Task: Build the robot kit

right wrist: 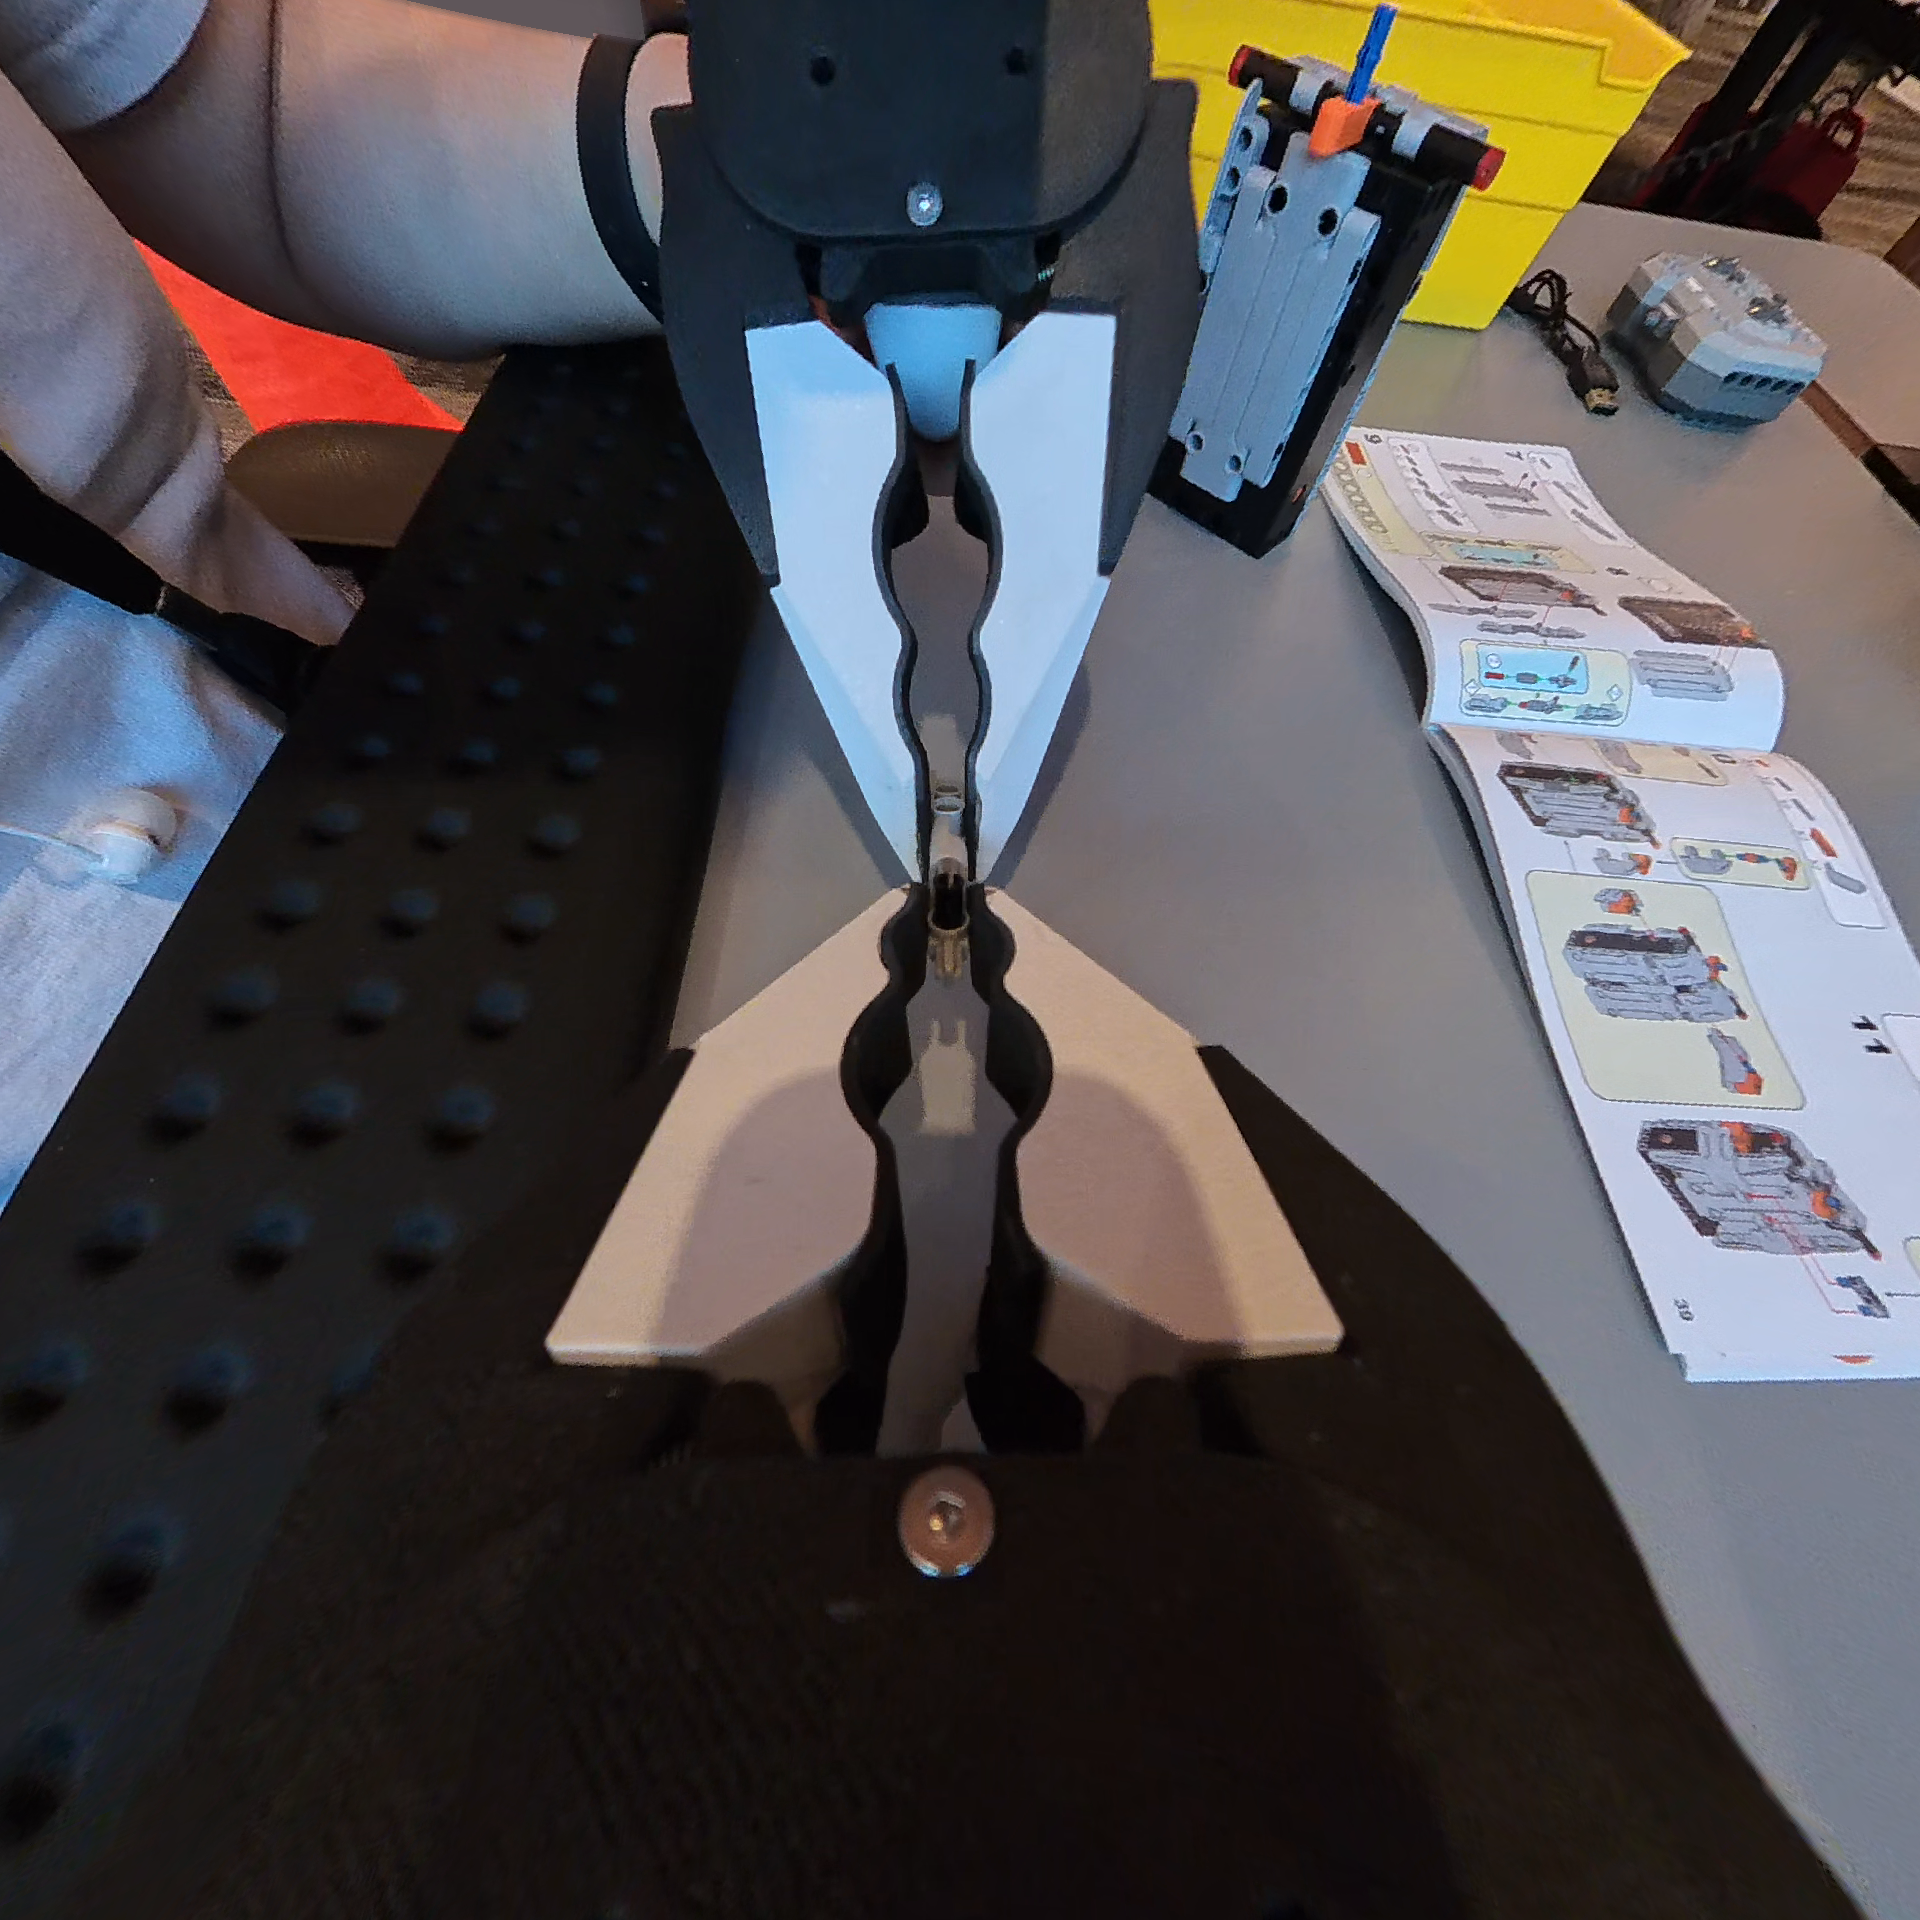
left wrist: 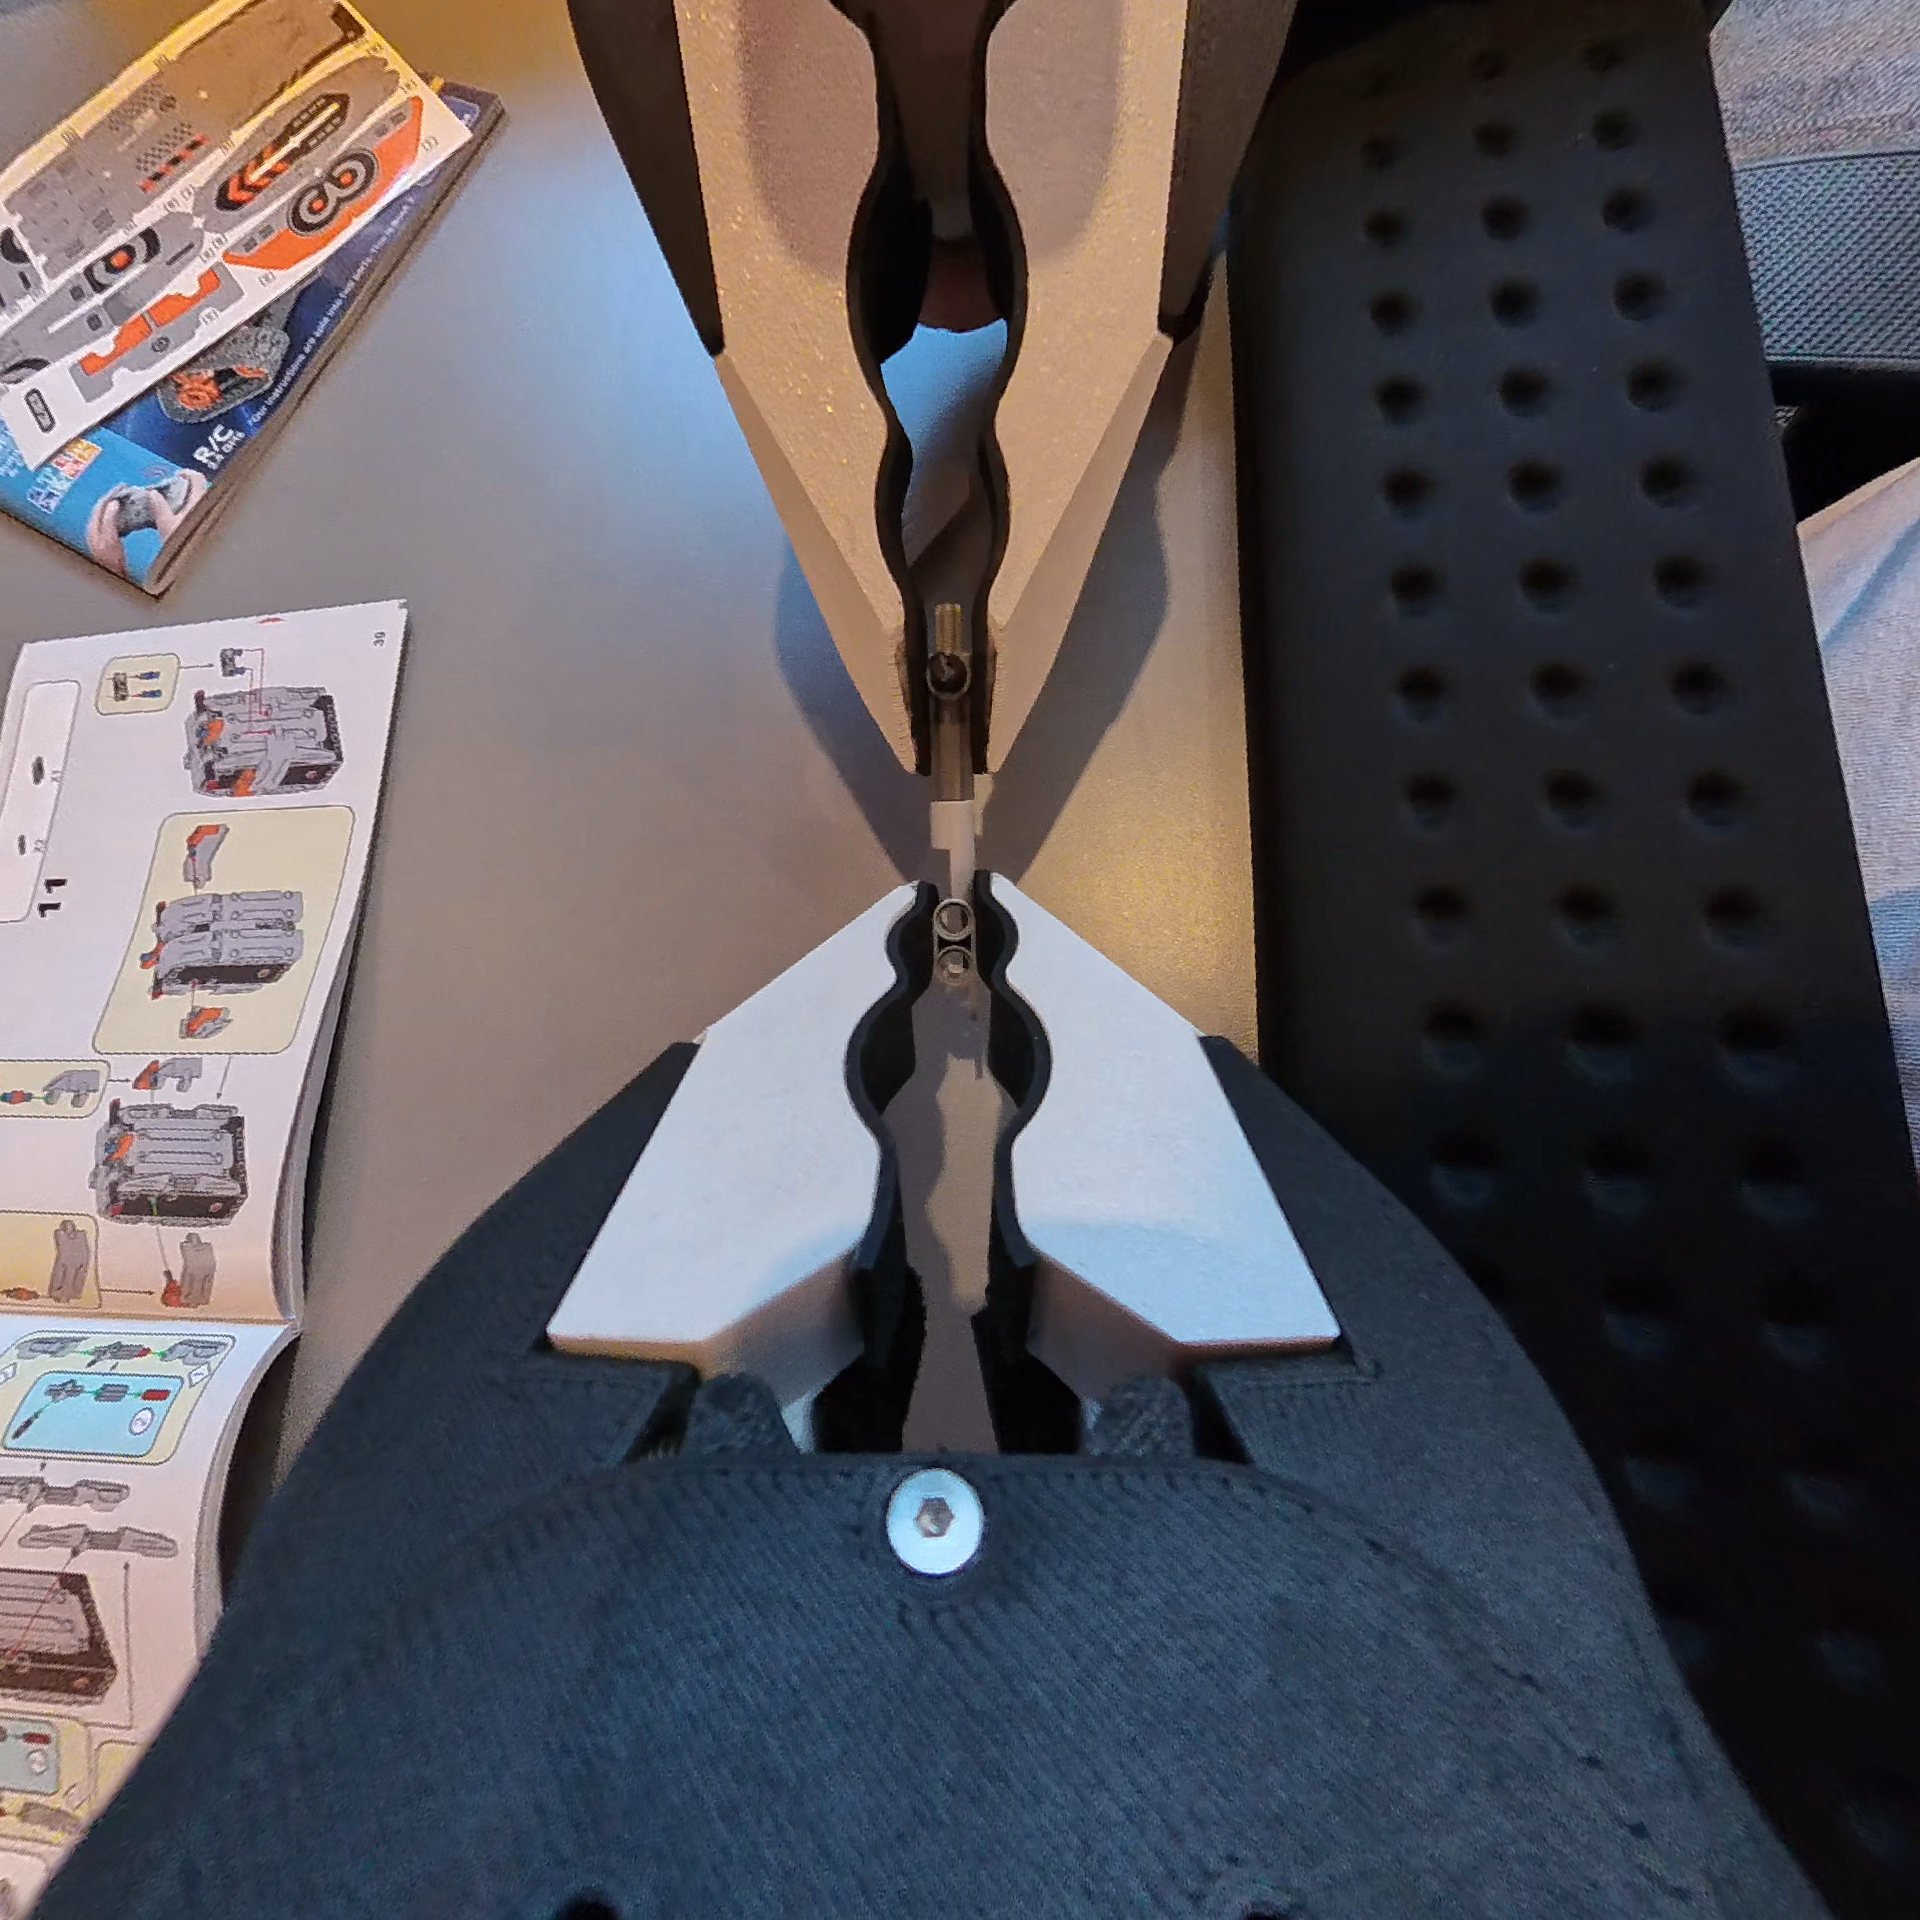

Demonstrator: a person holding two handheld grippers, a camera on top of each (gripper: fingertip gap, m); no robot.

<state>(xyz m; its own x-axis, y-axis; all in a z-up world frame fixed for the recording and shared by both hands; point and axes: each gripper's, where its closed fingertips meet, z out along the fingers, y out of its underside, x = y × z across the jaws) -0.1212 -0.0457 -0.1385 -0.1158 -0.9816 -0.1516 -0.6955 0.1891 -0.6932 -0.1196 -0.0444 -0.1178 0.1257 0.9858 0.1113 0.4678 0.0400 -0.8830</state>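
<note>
Your left gripper (left wrist: 954, 904) pinched grey connector (left wrist: 954, 937); your right gripper (right wrist: 948, 906) pinched dark pin (right wrist: 948, 930); tips met above table (left wrist: 582, 644); booklet (right wrist: 1662, 883) beside.

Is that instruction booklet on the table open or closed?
Open. The instruction booklet lies flat on the grey table, its illustrated pages spread either side of the fold.

A hobby or office workspace set up for building a brick-kit model.

A plain grey tabletop (right wrist: 1299, 935) carried an open instruction booklet (right wrist: 1662, 883) of step diagrams, a sticker sheet (left wrist: 187, 208) lying on a second booklet, a half-built grey and black model (right wrist: 1299, 312) standing upright, a grey electronic unit (right wrist: 1714, 343) with a cable, and a yellow plastic bin (right wrist: 1455, 135) behind. A black studded mat (right wrist: 416, 831) lay along one edge, with carpeted floor beyond.
</note>
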